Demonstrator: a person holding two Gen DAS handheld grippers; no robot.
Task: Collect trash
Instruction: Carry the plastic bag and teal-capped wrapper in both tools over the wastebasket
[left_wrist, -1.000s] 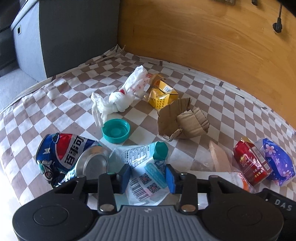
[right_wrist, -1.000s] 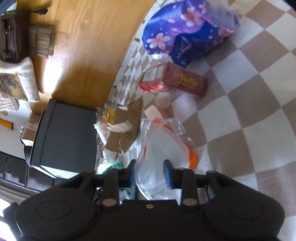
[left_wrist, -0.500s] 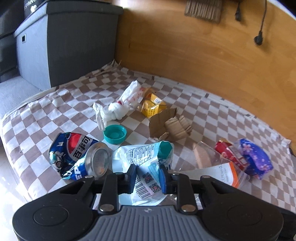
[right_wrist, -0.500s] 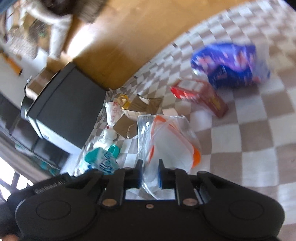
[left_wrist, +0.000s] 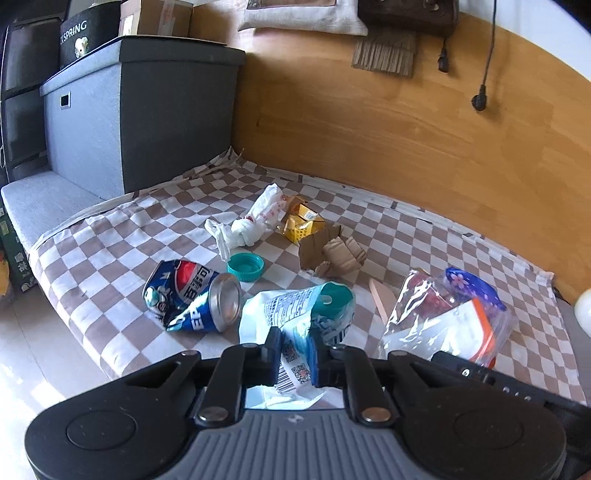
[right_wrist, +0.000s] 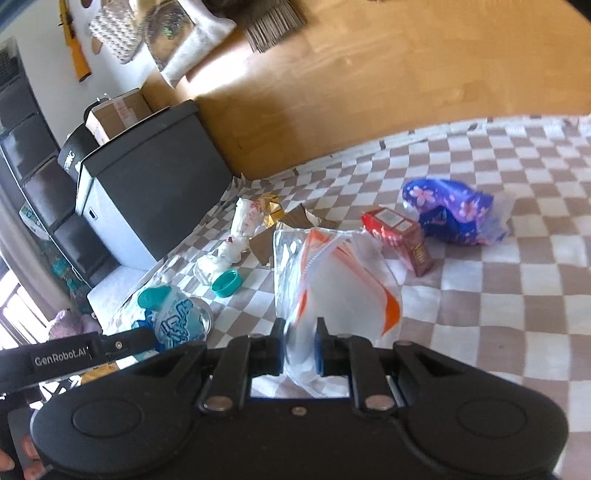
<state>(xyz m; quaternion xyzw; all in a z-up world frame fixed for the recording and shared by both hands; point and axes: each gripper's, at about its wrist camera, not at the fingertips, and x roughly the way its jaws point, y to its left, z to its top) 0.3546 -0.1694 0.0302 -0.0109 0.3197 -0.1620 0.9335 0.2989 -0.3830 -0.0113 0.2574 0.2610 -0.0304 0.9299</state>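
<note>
Left gripper (left_wrist: 293, 349) jaws clamped on white-teal wrapper (left_wrist: 295, 317); right gripper (right_wrist: 300, 345) jaws apparently pinching clear zip bag (right_wrist: 332, 280).

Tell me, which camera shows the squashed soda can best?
The left wrist view. The soda can lies in full sight there on the checked cloth, beside the teal cap. In the right wrist view I can't find it; a white packet covers that spot.

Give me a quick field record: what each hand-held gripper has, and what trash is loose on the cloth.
left hand-held gripper: shut on white-and-teal wrapper
right hand-held gripper: shut on clear zip bag
loose on checkered cloth: crushed Pepsi can, teal bottle cap, torn cardboard, yellow carton, knotted white bag, red box, blue floral pack
</note>
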